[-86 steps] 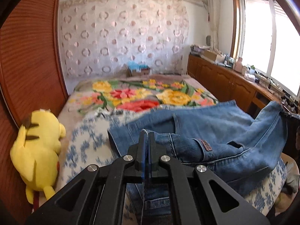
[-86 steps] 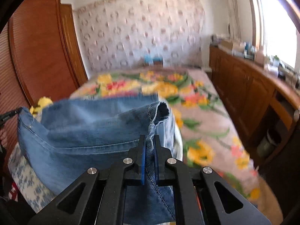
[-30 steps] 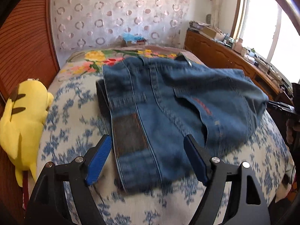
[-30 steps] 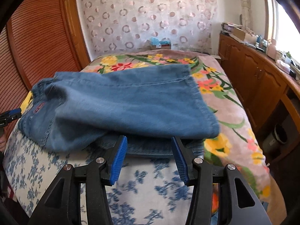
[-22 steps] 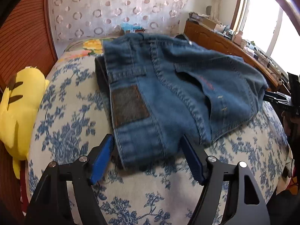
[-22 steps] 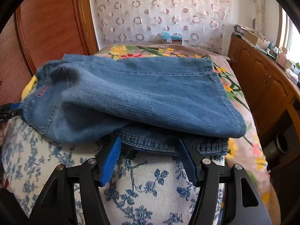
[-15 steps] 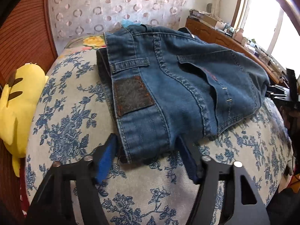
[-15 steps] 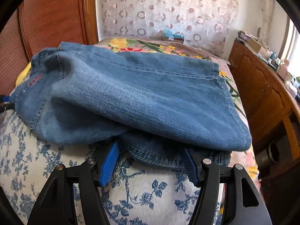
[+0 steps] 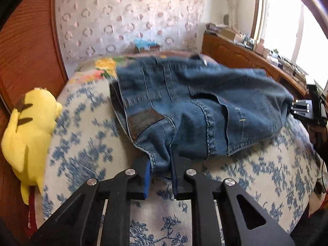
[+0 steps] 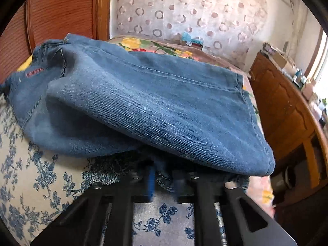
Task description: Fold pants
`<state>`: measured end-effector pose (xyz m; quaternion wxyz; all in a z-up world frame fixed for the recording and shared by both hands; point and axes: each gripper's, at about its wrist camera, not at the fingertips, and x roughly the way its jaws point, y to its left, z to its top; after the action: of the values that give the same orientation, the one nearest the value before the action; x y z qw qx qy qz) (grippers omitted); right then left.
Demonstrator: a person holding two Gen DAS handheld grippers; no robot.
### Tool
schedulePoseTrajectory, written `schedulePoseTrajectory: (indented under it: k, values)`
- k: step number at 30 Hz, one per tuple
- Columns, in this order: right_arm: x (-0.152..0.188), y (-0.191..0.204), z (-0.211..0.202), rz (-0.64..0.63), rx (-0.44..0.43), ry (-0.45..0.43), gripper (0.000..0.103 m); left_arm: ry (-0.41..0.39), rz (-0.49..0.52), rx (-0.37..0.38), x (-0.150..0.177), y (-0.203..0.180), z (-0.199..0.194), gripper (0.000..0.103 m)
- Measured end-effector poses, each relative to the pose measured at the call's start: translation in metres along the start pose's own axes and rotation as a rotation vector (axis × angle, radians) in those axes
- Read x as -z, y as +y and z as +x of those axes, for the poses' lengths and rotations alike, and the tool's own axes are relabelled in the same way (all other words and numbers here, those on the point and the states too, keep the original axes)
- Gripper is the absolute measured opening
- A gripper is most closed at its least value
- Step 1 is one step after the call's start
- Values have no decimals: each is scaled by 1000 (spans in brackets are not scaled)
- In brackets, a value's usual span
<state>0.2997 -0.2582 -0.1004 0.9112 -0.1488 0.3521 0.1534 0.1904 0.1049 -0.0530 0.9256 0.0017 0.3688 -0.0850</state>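
Blue denim pants lie folded on the blue-flowered bedspread, waistband and brown patch toward the left wrist view. My left gripper is shut on the near waistband edge, which bunches between its jaws. In the right wrist view the pants show as stacked legs, the top layer overhanging. My right gripper is shut on the hem of the lower layer under that overhang. The right gripper also shows in the left wrist view at the pants' far right end.
A yellow plush toy lies at the bed's left edge beside a wooden wardrobe. A flowered blanket covers the far bed. A wooden cabinet with clutter runs along the right under the window. A box sits at the headboard.
Both grippers let go of the lifted pants, which now lie folded on the bed. Both then moved in open and closed on the near edges of the denim.
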Motion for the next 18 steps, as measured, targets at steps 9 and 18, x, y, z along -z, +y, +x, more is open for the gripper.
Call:
schedulePoseTrajectory:
  k: [9, 18]
  values:
    - [-9, 5, -44, 53, -28, -121, 5, -132, -3, -58, -33, 14, -43, 14]
    - [29, 48, -100, 10, -98, -185, 5, -200, -46, -107, -19, 42, -86, 13]
